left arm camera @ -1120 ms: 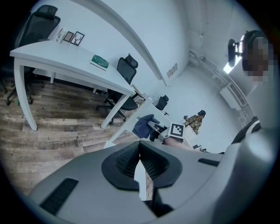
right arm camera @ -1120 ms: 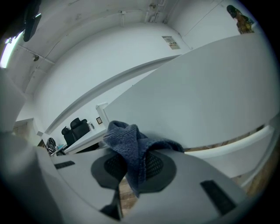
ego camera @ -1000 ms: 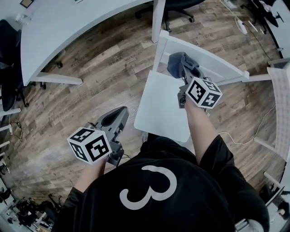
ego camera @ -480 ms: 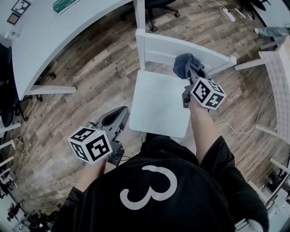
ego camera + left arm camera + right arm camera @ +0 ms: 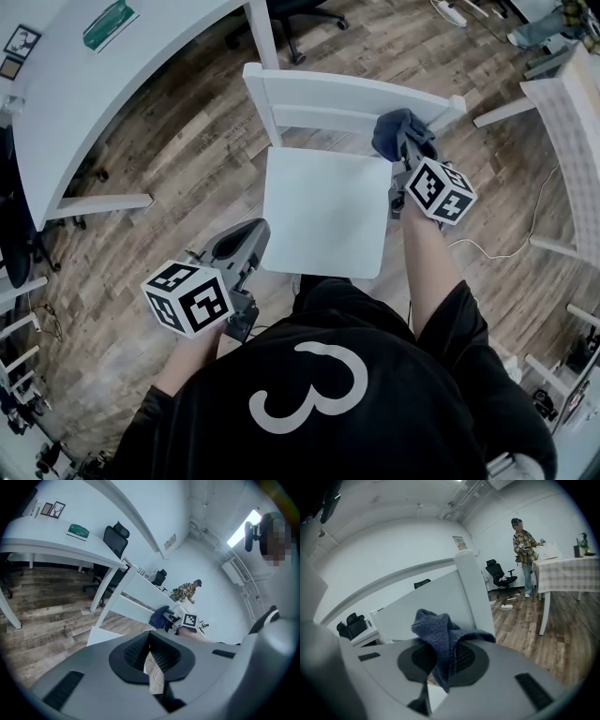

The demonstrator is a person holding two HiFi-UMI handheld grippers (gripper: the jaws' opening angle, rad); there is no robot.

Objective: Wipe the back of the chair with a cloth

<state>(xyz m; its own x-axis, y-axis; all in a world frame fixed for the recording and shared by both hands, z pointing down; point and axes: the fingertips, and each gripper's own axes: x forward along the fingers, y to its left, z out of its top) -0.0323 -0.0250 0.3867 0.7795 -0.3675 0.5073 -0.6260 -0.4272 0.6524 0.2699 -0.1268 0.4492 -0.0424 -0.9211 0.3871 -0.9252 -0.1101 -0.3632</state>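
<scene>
Right tongs (image 5: 407, 148) clamp the cloth (image 5: 390, 133) at the chair back (image 5: 319, 94); left tongs (image 5: 249, 236) closed, empty.

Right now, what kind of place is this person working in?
Probably an open-plan office or a lab room. A long white desk stands on a wood-look floor, and a black swivel office chair stands beside it, with more such chairs farther back.

Black short-sleeved shirt (image 5: 412, 422), white numeral 3 (image 5: 358, 380); grey left gripper (image 5: 248, 232), right gripper (image 5: 407, 143), black-and-white marker cubes (image 5: 187, 299).
</scene>
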